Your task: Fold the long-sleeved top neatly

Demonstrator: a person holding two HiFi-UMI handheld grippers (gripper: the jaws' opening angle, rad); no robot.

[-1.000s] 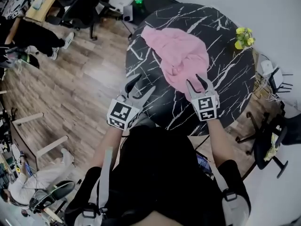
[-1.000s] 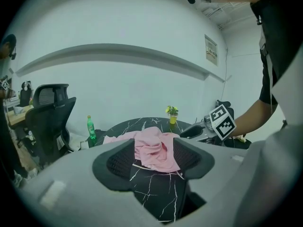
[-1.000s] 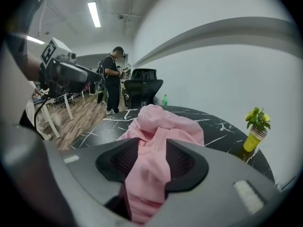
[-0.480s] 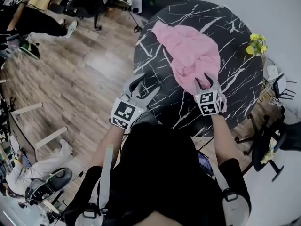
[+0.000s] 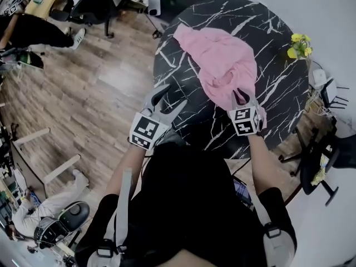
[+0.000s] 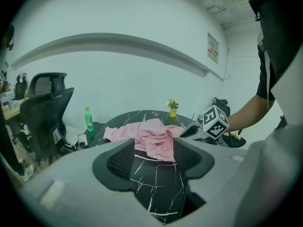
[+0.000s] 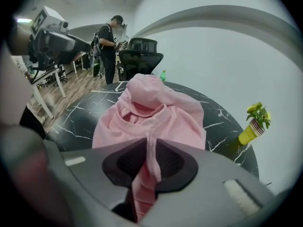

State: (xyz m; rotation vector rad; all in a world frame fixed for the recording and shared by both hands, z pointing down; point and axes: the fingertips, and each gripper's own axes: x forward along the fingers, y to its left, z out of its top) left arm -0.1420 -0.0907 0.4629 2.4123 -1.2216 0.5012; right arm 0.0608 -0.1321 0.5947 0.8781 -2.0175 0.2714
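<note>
A crumpled pink long-sleeved top [image 5: 222,63] lies on the round black marble table [image 5: 278,88]. My right gripper [image 5: 241,97] is at the top's near edge, and its jaws have just been closing; they now pinch a fold of the pink cloth [image 7: 150,160]. My left gripper [image 5: 167,98] hovers open at the table's left near edge, apart from the top [image 6: 151,138], with only bare tabletop between its jaws. From the left gripper view the right gripper [image 6: 191,130] shows at the top's right side.
A small yellow potted plant [image 5: 297,44] stands at the table's far right. A green bottle [image 6: 88,119] sits beyond the table, with office chairs [image 6: 42,112] nearby. A person [image 7: 110,41] stands at desks in the background. Wooden floor [image 5: 83,93] lies to the left.
My right gripper has dropped onto the top's near edge and shut its jaws on the cloth. The left gripper has barely shifted and stays open.
</note>
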